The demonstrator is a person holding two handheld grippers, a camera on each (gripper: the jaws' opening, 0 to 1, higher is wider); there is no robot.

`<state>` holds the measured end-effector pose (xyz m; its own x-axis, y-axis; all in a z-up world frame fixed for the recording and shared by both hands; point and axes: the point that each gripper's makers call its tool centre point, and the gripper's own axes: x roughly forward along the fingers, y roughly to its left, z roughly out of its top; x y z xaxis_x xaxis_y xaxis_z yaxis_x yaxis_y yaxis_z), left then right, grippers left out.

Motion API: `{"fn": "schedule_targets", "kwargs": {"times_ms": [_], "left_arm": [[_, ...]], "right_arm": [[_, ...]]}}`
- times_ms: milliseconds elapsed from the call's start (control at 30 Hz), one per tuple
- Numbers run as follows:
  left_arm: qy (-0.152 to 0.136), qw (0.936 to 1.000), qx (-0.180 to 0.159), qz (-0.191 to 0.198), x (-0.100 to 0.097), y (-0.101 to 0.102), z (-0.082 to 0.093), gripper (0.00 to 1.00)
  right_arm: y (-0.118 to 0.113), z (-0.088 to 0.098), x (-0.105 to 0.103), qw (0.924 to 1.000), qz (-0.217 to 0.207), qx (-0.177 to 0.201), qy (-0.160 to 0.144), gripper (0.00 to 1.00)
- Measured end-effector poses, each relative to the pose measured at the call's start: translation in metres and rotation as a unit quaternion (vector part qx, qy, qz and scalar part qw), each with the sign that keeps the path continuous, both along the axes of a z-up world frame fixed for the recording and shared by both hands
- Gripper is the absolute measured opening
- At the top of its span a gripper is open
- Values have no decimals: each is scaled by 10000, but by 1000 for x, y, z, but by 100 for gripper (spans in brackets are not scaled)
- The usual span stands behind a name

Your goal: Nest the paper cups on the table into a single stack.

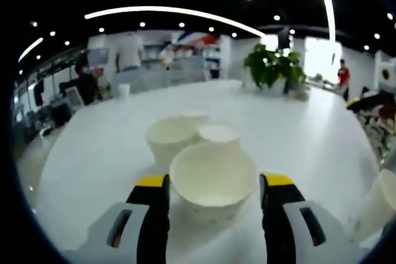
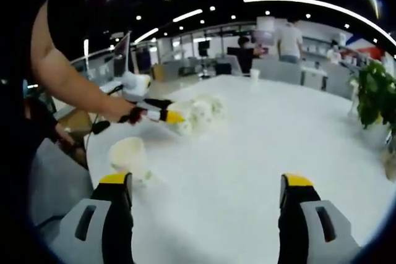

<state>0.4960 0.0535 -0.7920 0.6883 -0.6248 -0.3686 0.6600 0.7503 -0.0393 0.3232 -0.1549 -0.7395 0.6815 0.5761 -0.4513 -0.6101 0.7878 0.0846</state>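
A wide white paper cup [image 1: 213,183] stands upright on the white table [image 1: 93,153], between the jaws of my left gripper [image 1: 215,180]. Both yellow tips rest against the cup's sides, so the gripper is shut on it. Just behind it stand three more paper cups: one at the left [image 1: 169,138], one at the right [image 1: 218,134] and one farther back [image 1: 195,114]. In the right gripper view, my left gripper [image 2: 175,117] sits at that cup cluster [image 2: 203,110]. My right gripper [image 2: 207,183] is open and holds nothing. A lone cup [image 2: 128,154] stands by its left jaw.
A person's bare arm [image 2: 68,85] reaches in from the left. A potted plant [image 1: 272,66] stands at the far side, and a small cup [image 1: 124,89] at the far left edge. Another cup [image 1: 387,199] shows at the right border. People and desks lie beyond the table.
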Motion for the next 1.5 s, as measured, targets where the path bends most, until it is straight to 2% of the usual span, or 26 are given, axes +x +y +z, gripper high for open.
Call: {"fn": "schedule_targets", "kwargs": {"times_ms": [200,500,833,1133,1233,1433,1500], "left_arm": [[-17,9999,127,-67,1,0,-2,46],[17,10000,13,-38,1,-1,-1,44],[-53,9999,96,-94,2,-1,0,43],[-154,9999,-68,-22,4,4,19,43],[-78,9999,-92,-9,3,7,22,42],[-107,9999,-69,20,6,18,31,42],[-9,9999,-125,1,6,19,33,42]], "right_arm": [[1,3,5,10000,34,-14,-44,98],[0,1,7,10000,31,-25,-32,98],[-3,1,7,10000,-2,-31,-22,98],[-2,1,10,10000,3,-41,-47,98],[-1,1,11,10000,-5,-24,-46,98],[2,1,13,10000,35,-17,-72,98],[1,0,15,10000,31,-25,-59,98]]}}
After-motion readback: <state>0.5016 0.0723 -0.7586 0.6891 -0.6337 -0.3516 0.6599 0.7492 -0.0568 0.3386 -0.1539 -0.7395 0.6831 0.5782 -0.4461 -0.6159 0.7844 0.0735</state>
